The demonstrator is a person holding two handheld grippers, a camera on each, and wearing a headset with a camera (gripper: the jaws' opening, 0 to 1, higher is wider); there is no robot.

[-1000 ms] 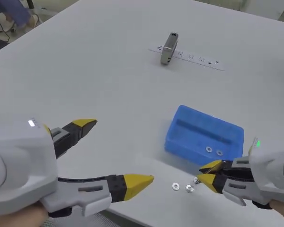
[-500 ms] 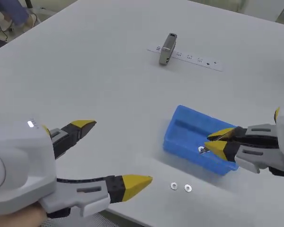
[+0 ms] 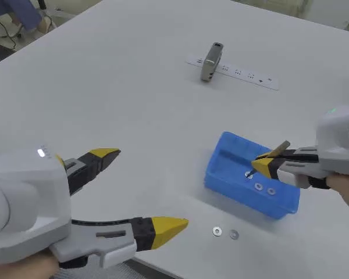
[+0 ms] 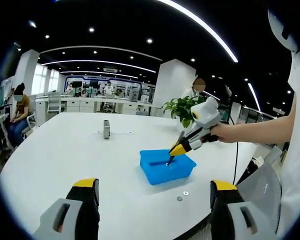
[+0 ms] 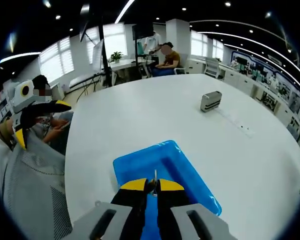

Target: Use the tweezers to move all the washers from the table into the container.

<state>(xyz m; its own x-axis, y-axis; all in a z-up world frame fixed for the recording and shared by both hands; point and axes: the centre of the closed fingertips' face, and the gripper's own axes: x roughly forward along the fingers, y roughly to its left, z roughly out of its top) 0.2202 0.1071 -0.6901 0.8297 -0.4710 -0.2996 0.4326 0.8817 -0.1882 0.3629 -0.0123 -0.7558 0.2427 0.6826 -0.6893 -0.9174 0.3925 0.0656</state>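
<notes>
Right gripper point(image 3: 262, 166): fingers narrow, clamped on tweezers point(image 5: 155, 175); tweezer tip down inside the container point(image 3: 238, 192).
Left gripper point(image 3: 138, 189): fingers wide, holding nothing, low over the near table point(image 3: 134, 87) edge.
Risk, release: if a washer is at the tip and is let go too high, it may bounce over the low wall.
Risk, container: the tweezers could drag on the wall and slide the container; nothing is bracing it.
Risk, next pick: the table washers lie flat and close together, so the tip may skid or flick one toward the edge.
Washers in container: 2 flat point(image 3: 259, 186); possible third at the tip, too small to confirm.
Washers on table: 2 point(image 3: 217, 232), just in front of the container.
Container: 1. Tweezers: 1. Power strip point(image 3: 244, 74): 1.
</notes>
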